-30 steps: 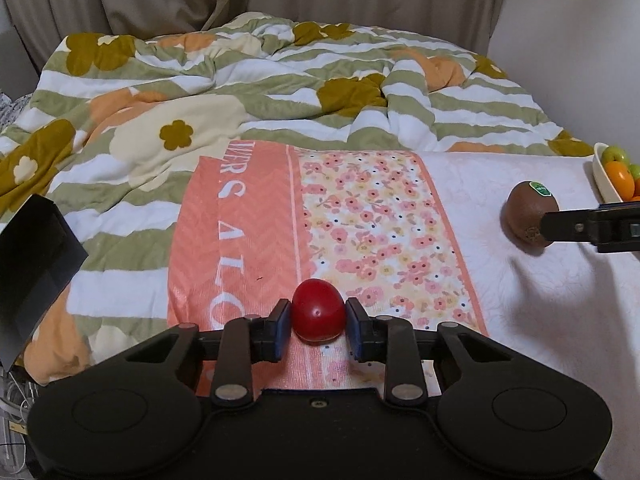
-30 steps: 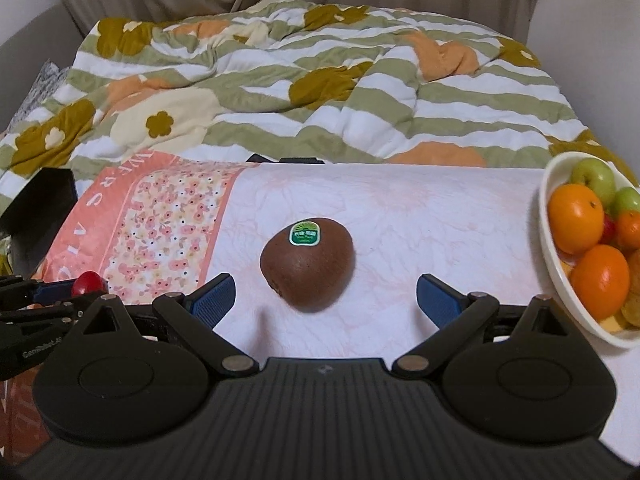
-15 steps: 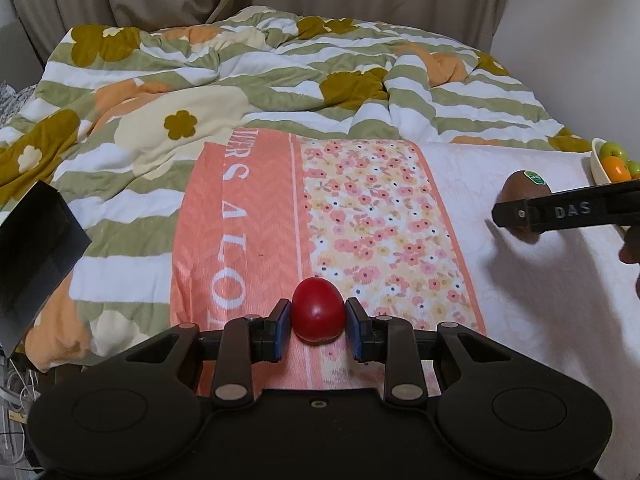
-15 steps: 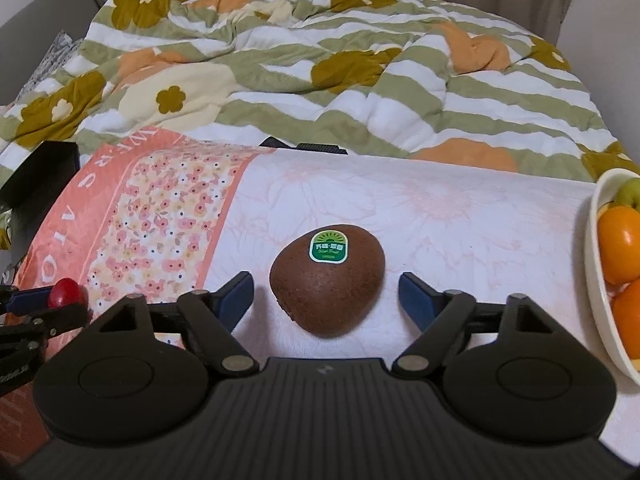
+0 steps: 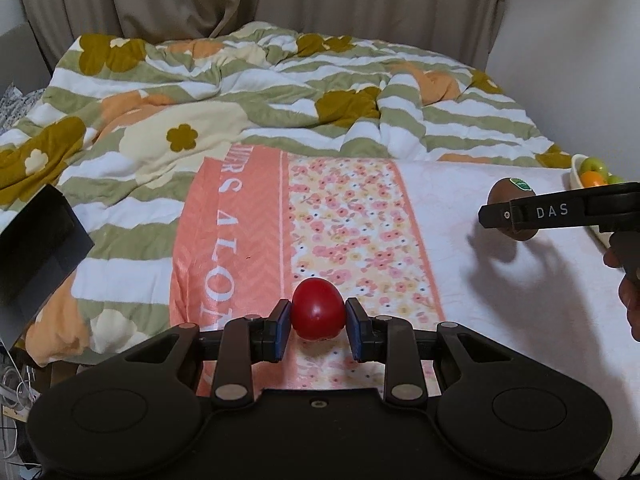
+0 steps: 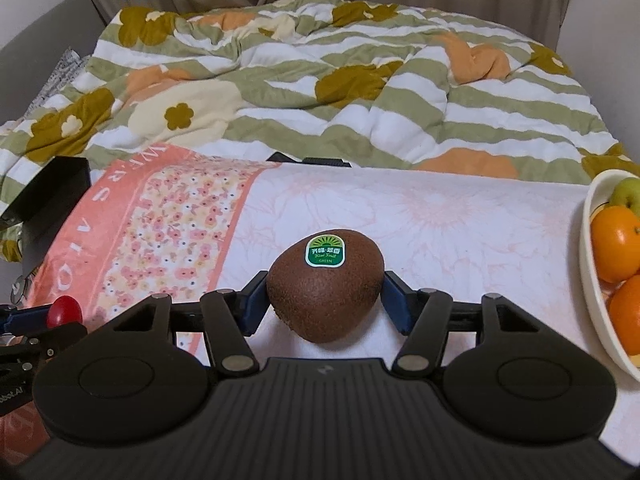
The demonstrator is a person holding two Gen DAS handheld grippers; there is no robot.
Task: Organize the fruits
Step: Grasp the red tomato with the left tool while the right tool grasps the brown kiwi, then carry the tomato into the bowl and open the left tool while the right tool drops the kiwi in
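Left gripper (image 5: 318,330) clamps red tomato (image 5: 317,314); right gripper (image 6: 324,298) clamps kiwi (image 6: 325,286). Right-wrist view alone shows oranges (image 6: 616,243) filling bowl (image 6: 591,280), cut off right of kiwi.

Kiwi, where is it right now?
The kiwi sits between the right gripper's pads on the white cloth, left of the fruit bowl.

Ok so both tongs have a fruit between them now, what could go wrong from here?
1. The left tongs pinch the small red tomato at its sides; too much squeeze could bruise it, and its smooth skin could let it slip.
2. The right tongs touch the kiwi only at its widest part, so it might roll out when lifted.
3. The white bowl already holds oranges, so added fruit might roll off.
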